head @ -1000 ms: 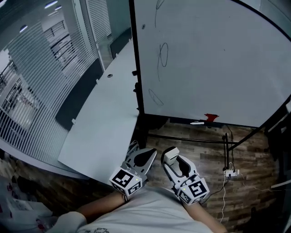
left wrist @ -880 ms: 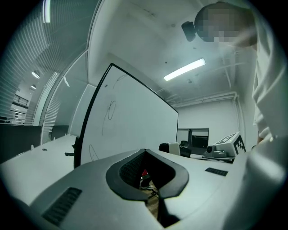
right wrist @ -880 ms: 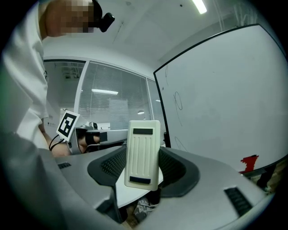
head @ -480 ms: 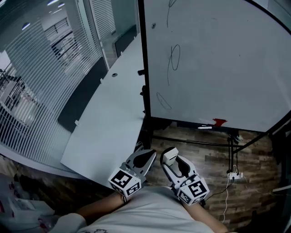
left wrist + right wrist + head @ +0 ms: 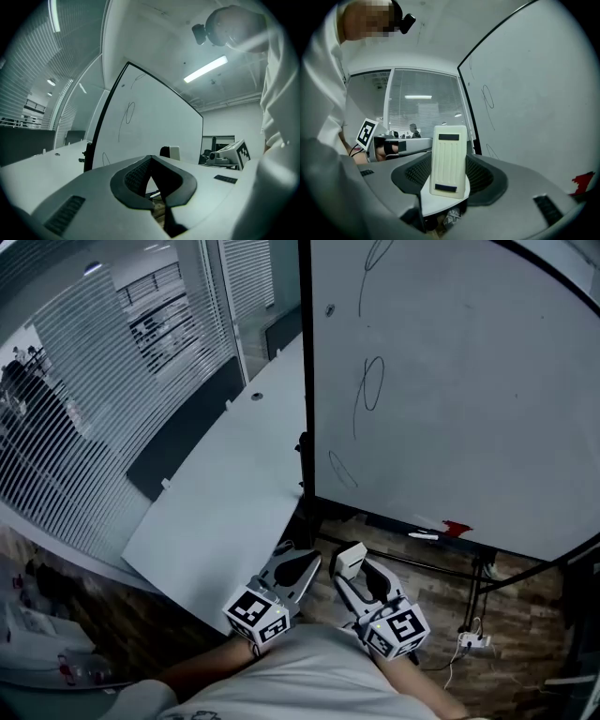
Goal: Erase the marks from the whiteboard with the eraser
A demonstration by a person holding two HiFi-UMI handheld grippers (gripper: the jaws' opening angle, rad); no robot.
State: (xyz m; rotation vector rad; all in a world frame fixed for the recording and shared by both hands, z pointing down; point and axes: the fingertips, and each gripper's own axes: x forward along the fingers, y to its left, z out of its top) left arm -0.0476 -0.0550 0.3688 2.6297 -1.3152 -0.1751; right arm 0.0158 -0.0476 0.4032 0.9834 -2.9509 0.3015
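Eraser, a cream-white ribbed plastic block (image 5: 449, 159): it stands upright, clamped between the black padded jaws of the right gripper (image 5: 354, 568). The jaws are only as far apart as the block is wide and press on its two long sides. The eraser is held low in front of the person's body, well apart from the large black-framed whiteboard (image 5: 469, 381).

Left gripper (image 5: 150, 163): its jaws meet at the tips, with nothing between them.

Three dark pen marks (image 5: 371, 386) lie one above another near the board's left edge: a loop at the top, a loop with a tail in the middle, and a small oval at the bottom.

Only the head view shows a white marker pen (image 5: 422, 535) on the board's ledge, near a small red object (image 5: 457, 528), and a white power strip (image 5: 474, 640) on the wood-plank floor (image 5: 525, 606). The right gripper view also shows the red object.

Count: two grippers, one eraser, one whiteboard, and one long white desk (image 5: 225, 493) to the left of the board.
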